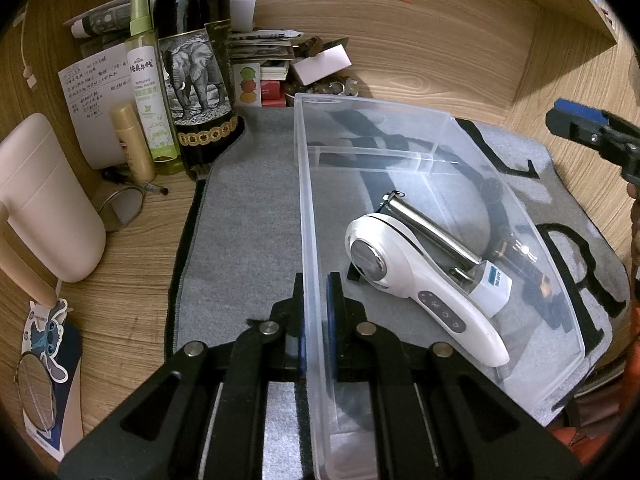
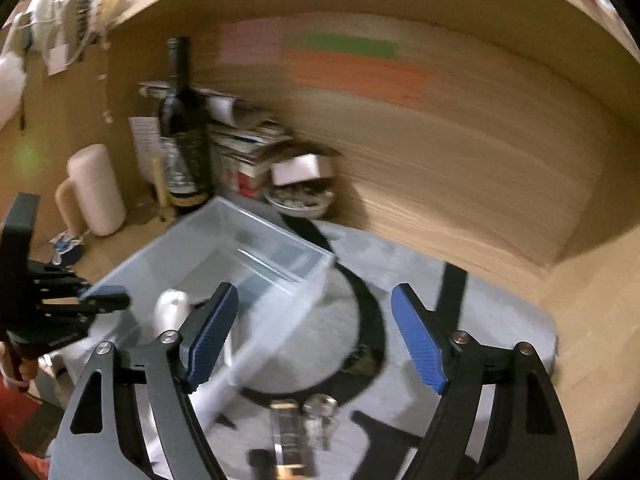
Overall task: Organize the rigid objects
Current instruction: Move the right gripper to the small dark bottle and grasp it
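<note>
- The clear plastic bin (image 1: 400, 184) stands on the grey felt mat (image 1: 248, 248); every place below is given relative to this bin.
- The left gripper (image 1: 316, 316) is pinched onto the bin's near long wall, one blue pad inside and one outside, the thin wall squeezed between them; in the right wrist view the same gripper (image 2: 106, 298) shows at the bin's left edge.
- Inside the bin, in the larger compartment on the near side of its clear divider, lies a white handheld device (image 1: 416, 276) with a round metal face and a row of buttons on its handle; a metal cylinder (image 1: 432, 232) lies just beside it, touching or nearly so, on the side away from the gripped wall.
- A small white box with a blue label (image 1: 494, 284) sits against the device's handle, also inside the bin.
- The right gripper (image 2: 312, 336) hangs above the mat off the bin's far long side; its blue pads are spread wide with nothing between them; the picture is blurred.
- Below that gripper, outside the bin on the mat, lies a small metallic object (image 2: 316, 416); too blurred to name.
- Beyond the bin's far left corner stands a dark wine bottle (image 1: 192, 64) with an elephant label; a green spray bottle (image 1: 148, 84) is just beside it; a pale pink jug (image 1: 44, 200) sits farther left on the wooden desk (image 1: 132, 264).
</note>
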A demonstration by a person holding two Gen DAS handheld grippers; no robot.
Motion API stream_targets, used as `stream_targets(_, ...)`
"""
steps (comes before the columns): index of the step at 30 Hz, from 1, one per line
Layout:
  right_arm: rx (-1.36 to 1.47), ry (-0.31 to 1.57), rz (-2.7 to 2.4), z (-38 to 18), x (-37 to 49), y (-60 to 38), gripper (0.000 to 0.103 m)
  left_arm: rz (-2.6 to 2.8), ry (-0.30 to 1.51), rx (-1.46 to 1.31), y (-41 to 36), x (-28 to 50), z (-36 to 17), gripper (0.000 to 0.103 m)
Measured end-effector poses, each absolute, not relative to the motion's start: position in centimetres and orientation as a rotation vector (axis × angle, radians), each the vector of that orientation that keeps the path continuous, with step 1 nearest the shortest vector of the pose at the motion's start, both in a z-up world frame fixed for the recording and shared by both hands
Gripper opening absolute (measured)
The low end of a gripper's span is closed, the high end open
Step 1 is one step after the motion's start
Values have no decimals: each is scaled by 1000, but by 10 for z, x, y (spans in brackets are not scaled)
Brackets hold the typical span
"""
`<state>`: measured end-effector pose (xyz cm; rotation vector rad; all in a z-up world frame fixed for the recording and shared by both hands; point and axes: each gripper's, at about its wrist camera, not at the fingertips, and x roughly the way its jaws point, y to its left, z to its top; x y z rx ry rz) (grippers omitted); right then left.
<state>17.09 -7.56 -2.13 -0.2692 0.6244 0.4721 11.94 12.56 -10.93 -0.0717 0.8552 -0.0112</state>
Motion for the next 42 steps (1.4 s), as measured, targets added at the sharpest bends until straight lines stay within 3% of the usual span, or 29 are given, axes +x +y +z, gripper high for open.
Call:
stream_targets(14, -260, 863, 373, -100, 190, -116, 77, -11, 854, -71, 125, 120, -109, 6)
stream_targets(24, -228, 924, 371, -124, 228, -108, 75, -13, 856, -68, 125, 119, -109, 6)
stream_targets(26, -227, 942, 372, -130, 234, -106, 61, -13, 856, -67, 125, 119, -109, 6)
stream_targets(28, -223, 962, 385, -135, 238, -104, 55, -13, 856, -67, 125, 119, -110, 6)
stream_targets(31, -218, 949, 410, -132, 235, -104, 33, -13, 856, -67, 125, 119, -110, 6)
stream_targets(42, -235, 864, 441, -101, 213, -97, 33, -14, 856, -66, 125, 120, -110, 6)
